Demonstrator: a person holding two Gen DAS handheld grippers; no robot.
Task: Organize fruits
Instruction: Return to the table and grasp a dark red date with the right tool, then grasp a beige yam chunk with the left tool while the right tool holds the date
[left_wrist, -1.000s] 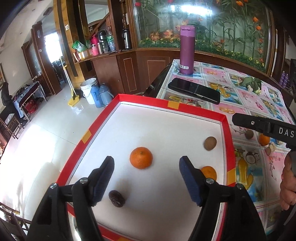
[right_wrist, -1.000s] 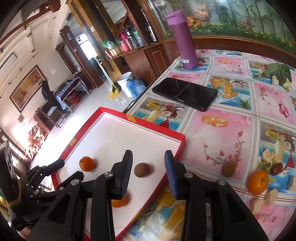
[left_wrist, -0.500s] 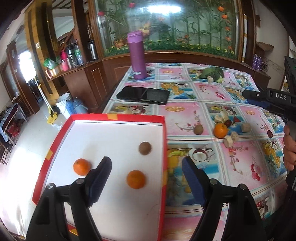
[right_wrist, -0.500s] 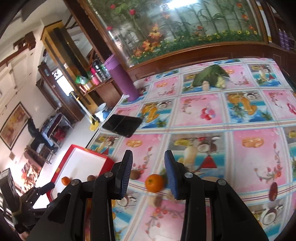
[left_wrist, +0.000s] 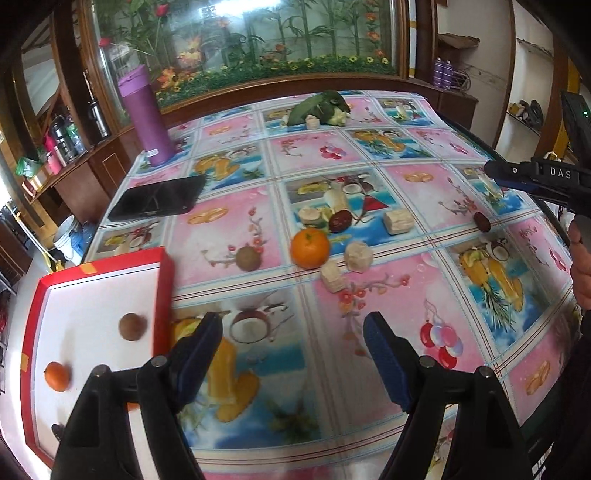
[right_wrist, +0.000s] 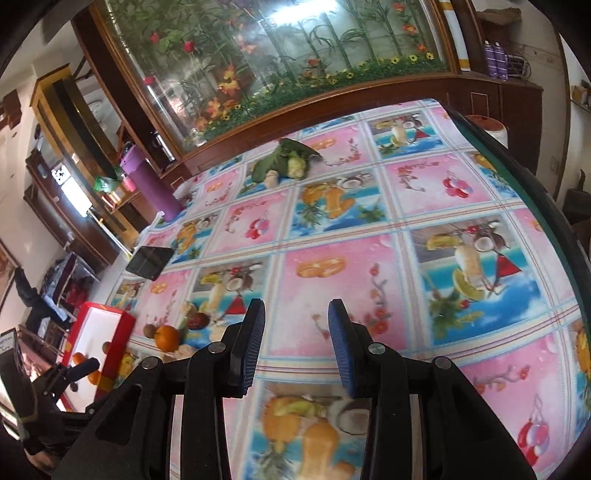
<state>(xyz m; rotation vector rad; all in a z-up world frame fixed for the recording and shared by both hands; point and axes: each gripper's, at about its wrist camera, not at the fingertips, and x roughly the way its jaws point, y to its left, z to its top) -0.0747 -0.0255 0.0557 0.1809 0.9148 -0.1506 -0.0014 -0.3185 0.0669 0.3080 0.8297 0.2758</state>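
Observation:
A red-rimmed white tray lies at the table's left edge and holds a brown kiwi and an orange. On the tablecloth lie an orange, a kiwi, a dark red date, another date and several pale cut pieces. My left gripper is open and empty, near the tray's right rim. My right gripper is open and empty over bare cloth; the tray and the loose orange lie far to its left.
A purple flask and a black phone sit at the table's far left. A green leafy vegetable lies at the far side. A planter cabinet runs behind the table. The table's right edge drops off.
Both grippers have swung right, away from the tray and over the patterned cloth. The loose fruits have come into the left view. Both stay open and empty.

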